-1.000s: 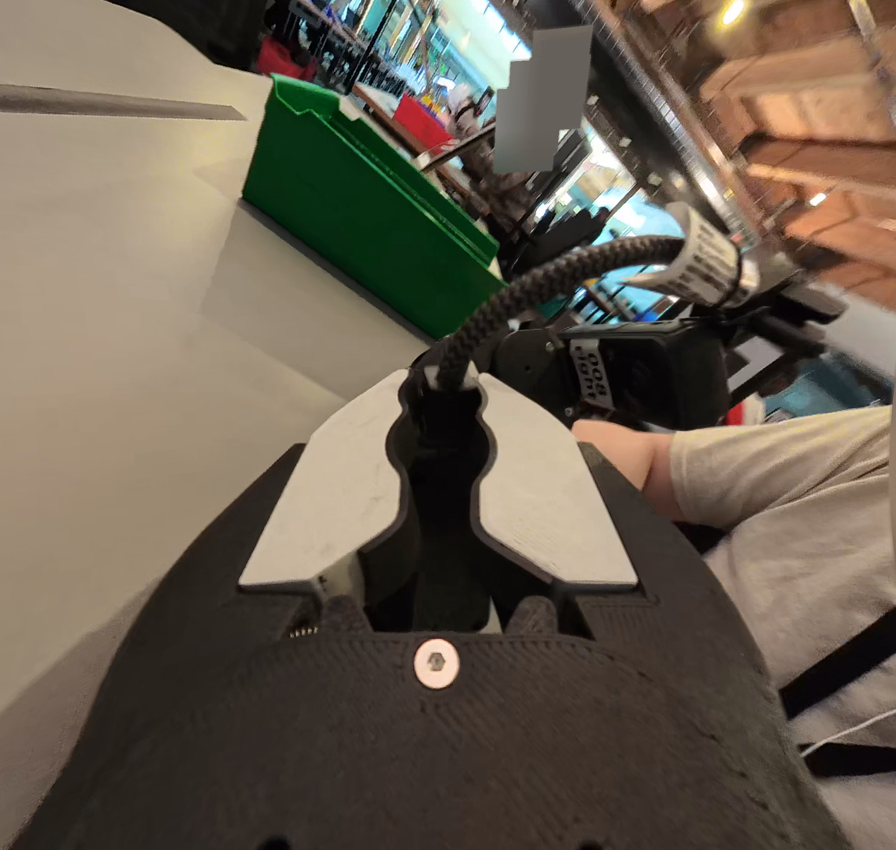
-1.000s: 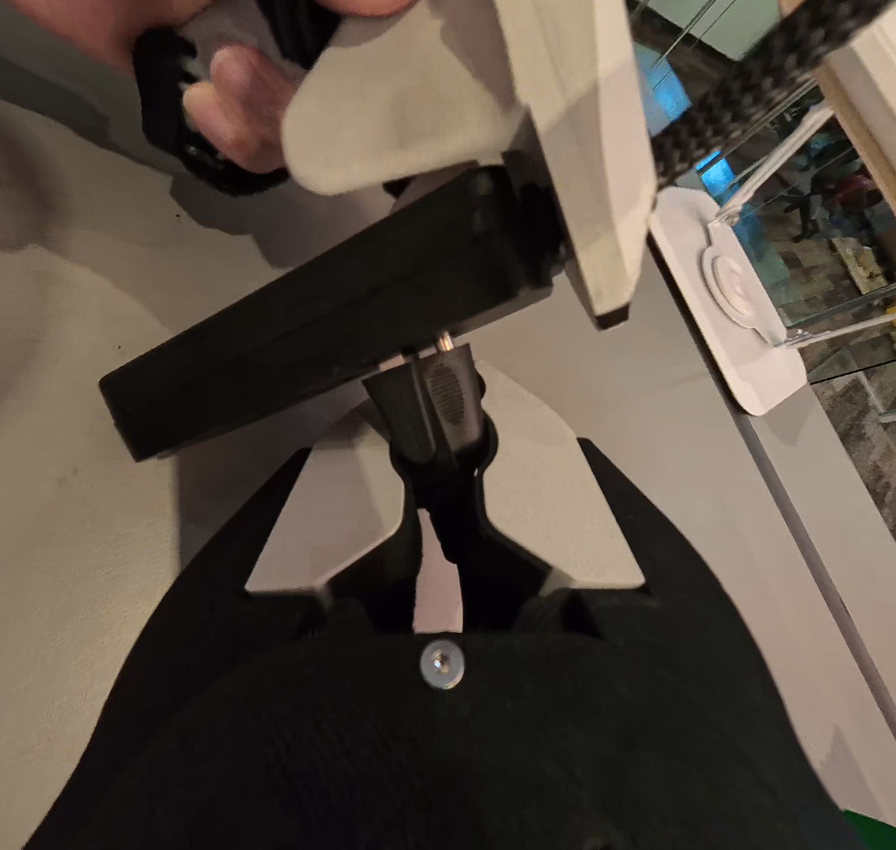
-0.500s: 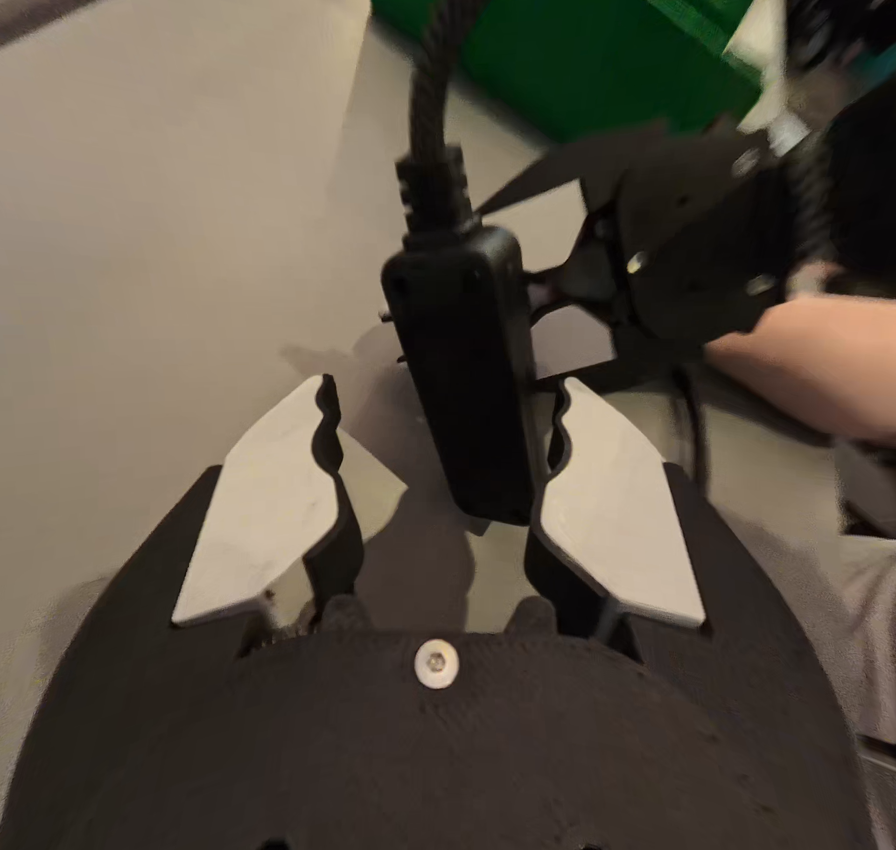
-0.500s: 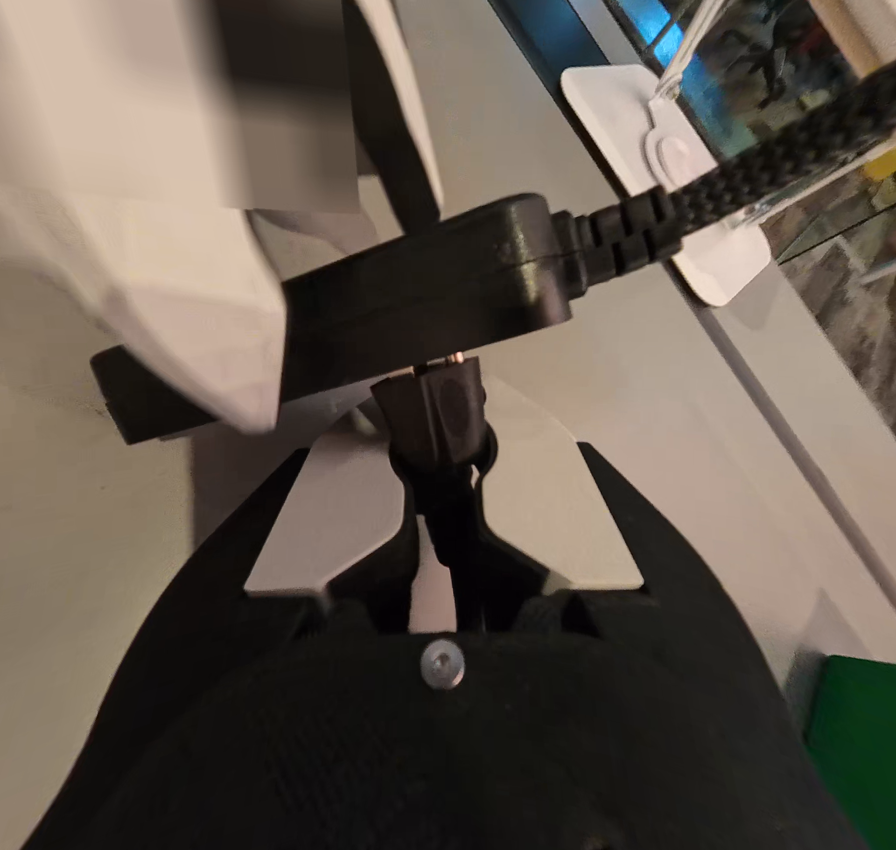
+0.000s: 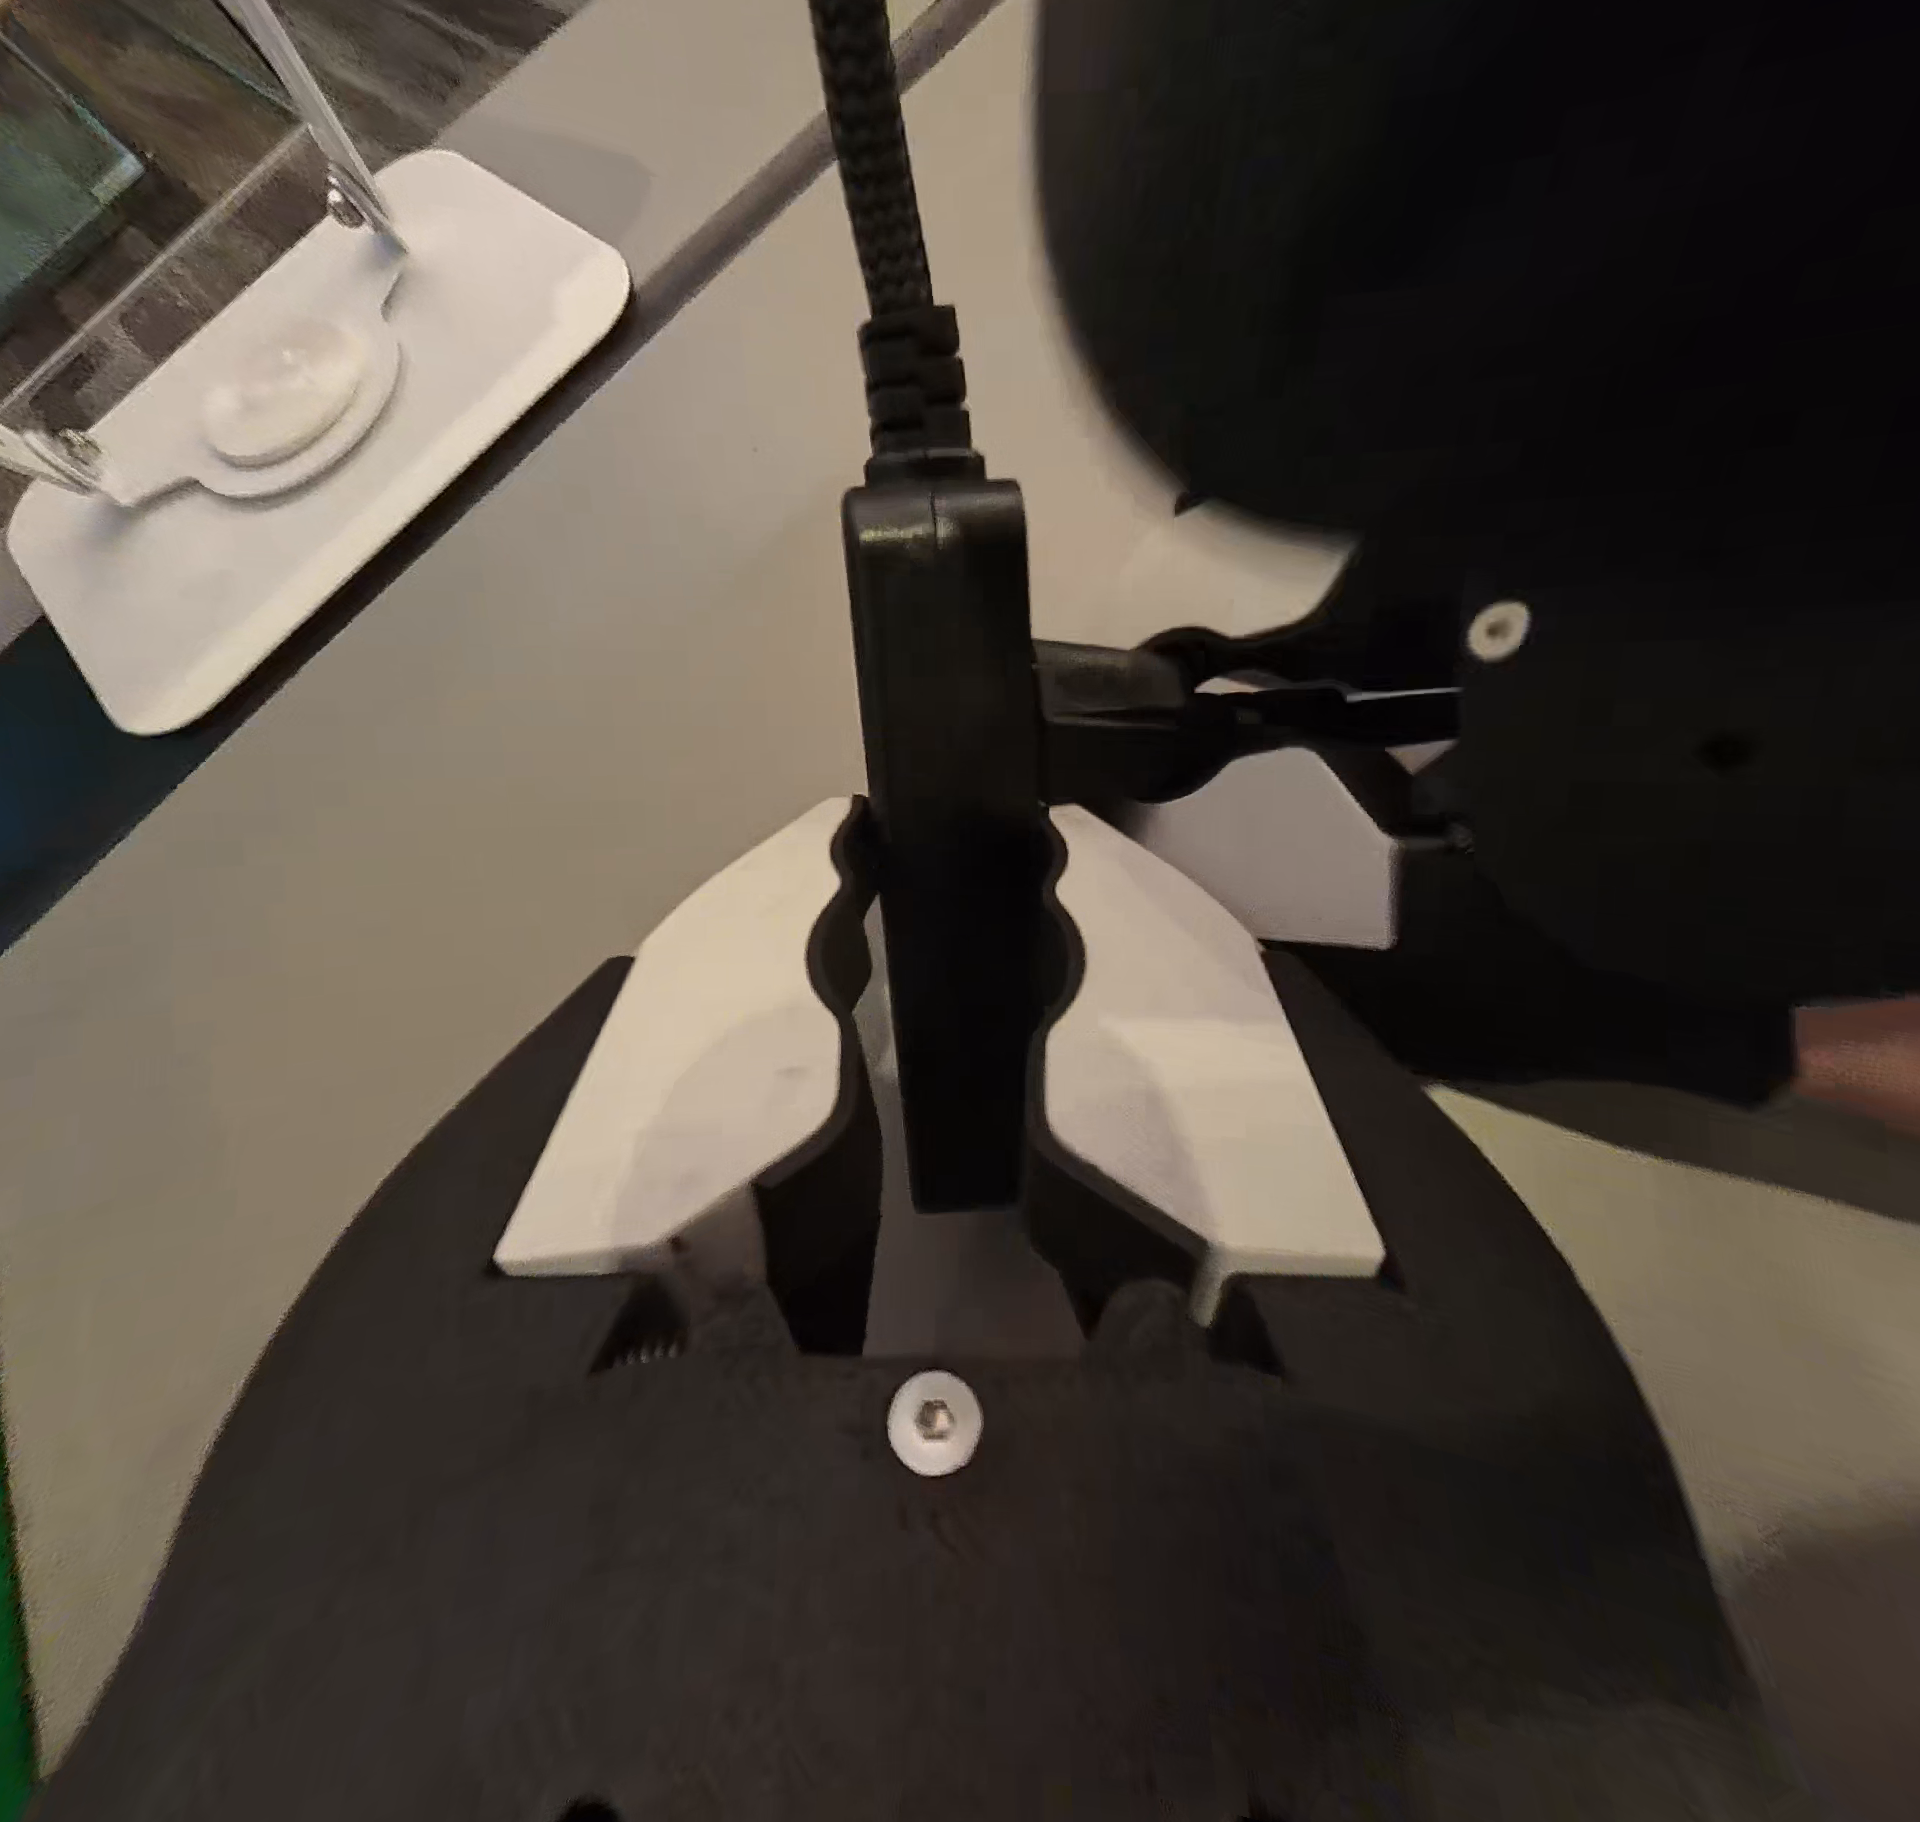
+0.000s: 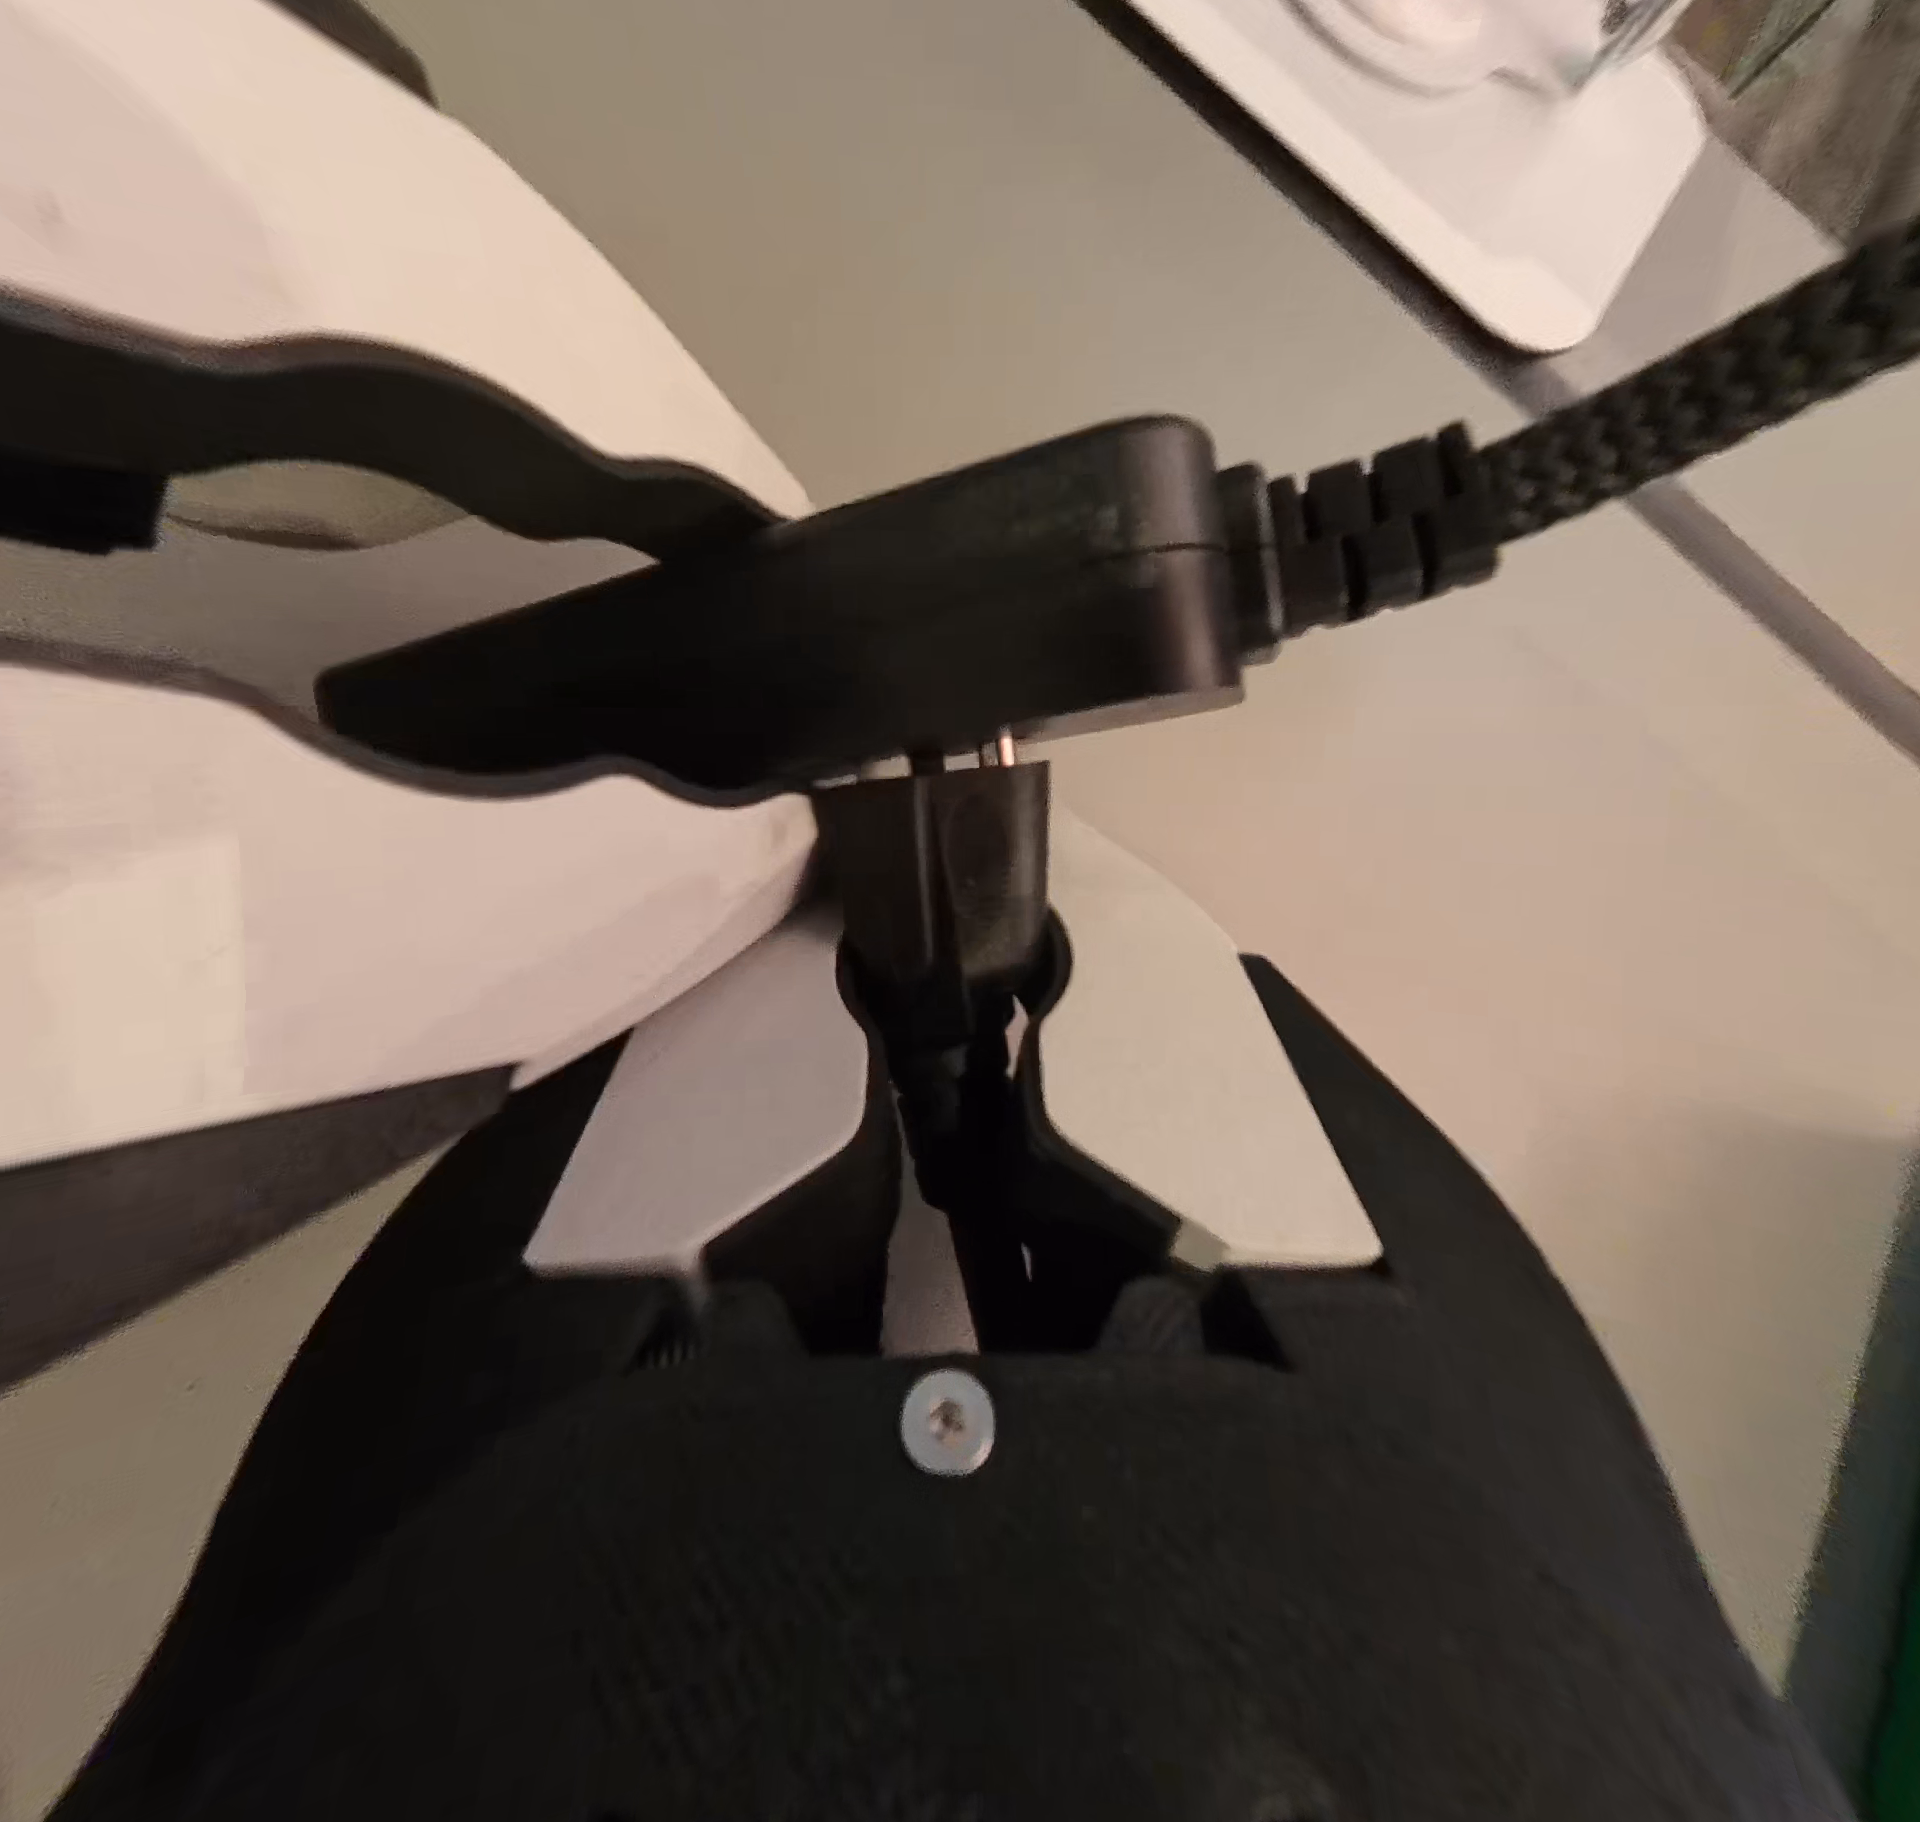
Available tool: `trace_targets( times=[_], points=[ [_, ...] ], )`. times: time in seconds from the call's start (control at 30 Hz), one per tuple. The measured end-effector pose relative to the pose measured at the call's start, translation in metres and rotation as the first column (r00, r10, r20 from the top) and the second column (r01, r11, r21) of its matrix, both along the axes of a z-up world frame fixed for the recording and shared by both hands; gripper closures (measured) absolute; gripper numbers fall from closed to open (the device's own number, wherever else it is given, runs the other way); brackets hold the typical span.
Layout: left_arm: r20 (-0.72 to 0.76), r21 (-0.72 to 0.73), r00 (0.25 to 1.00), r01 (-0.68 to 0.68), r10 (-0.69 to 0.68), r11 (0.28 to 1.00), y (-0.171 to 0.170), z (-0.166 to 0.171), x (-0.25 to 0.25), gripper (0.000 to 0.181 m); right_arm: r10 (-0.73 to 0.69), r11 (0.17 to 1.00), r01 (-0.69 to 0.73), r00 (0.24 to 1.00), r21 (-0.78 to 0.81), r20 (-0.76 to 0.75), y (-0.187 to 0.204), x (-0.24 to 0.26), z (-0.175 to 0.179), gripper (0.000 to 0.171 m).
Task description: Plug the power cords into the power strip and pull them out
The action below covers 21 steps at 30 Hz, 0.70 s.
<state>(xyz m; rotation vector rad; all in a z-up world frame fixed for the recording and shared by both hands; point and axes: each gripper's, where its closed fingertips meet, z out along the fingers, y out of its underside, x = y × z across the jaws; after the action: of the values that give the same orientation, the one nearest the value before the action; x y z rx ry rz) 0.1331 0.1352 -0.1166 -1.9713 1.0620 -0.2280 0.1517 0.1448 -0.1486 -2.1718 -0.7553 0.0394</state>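
My left gripper is shut on the near end of a black power strip, held edge-on above the grey table. The strip's braided black cable runs away from me. My right gripper is shut on a black plug pressed against the strip's face. A thin strip of metal prongs shows between plug and strip. In the left wrist view the right gripper comes in from the right with the plug. In the right wrist view the left gripper clamps the strip from the left.
A white flat stand base with a clear upright panel sits near the table's far edge; it also shows in the right wrist view. A green bin shows at the right edge. A person's hand holds the right gripper.
Half a second ago my left gripper was open around the strip; now it is shut on the strip's near end. My right gripper has kept the plug against the strip throughout.
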Motion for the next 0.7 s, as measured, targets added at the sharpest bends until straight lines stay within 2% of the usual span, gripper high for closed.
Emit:
trace_targets(
  times=[0.13,0.53,0.7],
  points=[
    [0.087,-0.068,0.996,0.043,-0.037,0.997,0.0031,-0.0032,0.0031,0.153,0.017,0.999,-0.018,0.999,-0.030,-0.037,0.0009,-0.0007,-0.0038,0.152],
    [0.111,-0.074,0.984,0.146,-0.137,0.987,-0.0006,-0.0016,-0.0002,0.150,0.098,0.994,-0.098,0.995,0.038,0.014,-0.0018,-0.0036,0.0021,0.150],
    [0.114,-0.075,0.985,0.135,-0.126,0.988,-0.0019,-0.0014,-0.0008,0.150,0.130,0.991,-0.130,0.991,0.037,0.004,-0.0025,-0.0058,0.0020,0.150]
  ],
)
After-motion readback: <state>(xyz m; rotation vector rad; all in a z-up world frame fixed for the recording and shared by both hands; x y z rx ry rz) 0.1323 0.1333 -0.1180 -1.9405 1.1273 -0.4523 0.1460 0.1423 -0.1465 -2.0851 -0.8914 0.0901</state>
